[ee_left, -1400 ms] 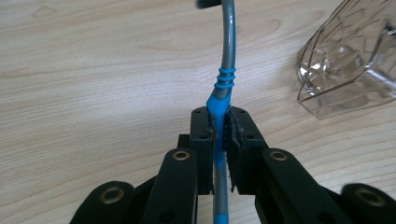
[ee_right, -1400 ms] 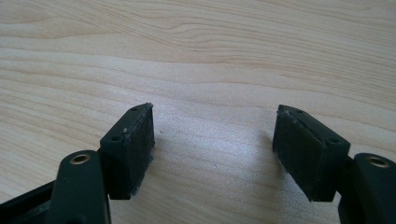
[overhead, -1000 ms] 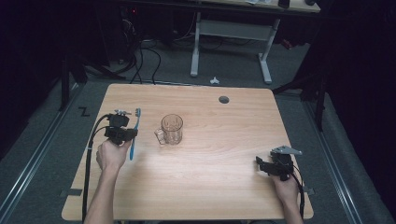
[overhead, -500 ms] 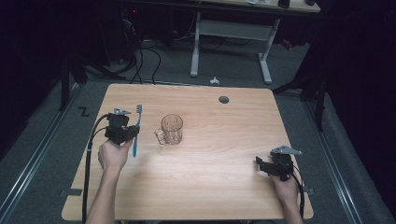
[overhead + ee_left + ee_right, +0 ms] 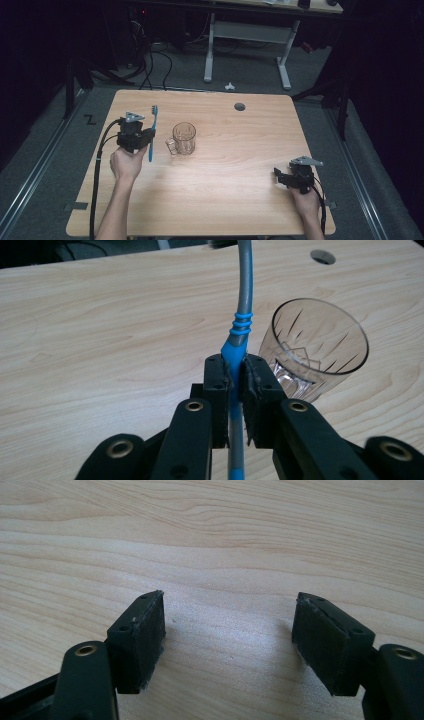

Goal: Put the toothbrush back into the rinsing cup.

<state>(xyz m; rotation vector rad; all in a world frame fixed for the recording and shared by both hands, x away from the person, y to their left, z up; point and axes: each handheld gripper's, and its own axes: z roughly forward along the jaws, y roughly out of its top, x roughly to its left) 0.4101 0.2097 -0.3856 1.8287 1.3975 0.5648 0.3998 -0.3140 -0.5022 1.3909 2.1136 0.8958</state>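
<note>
A blue and grey toothbrush (image 5: 152, 131) is held up off the table at the left, bristle end away from the person. My left gripper (image 5: 145, 137) is shut on its handle; in the left gripper view the toothbrush (image 5: 239, 330) is pinched between the two pads. A clear cut-glass mug (image 5: 183, 138) stands upright just right of it, and its rim (image 5: 314, 342) lies close beside the brush. My right gripper (image 5: 278, 176) rests low near the table's front right, open; the right gripper view shows its gap (image 5: 227, 640) with bare wood between the pads.
A round cable hole (image 5: 240, 106) sits near the table's far edge. The wooden tabletop (image 5: 240, 165) is bare between the mug and the right hand. A desk frame and cables stand on the dark floor beyond the table.
The left gripper with the toothbrush has risen slightly and drifted a little toward the mug. The right gripper has stayed put.
</note>
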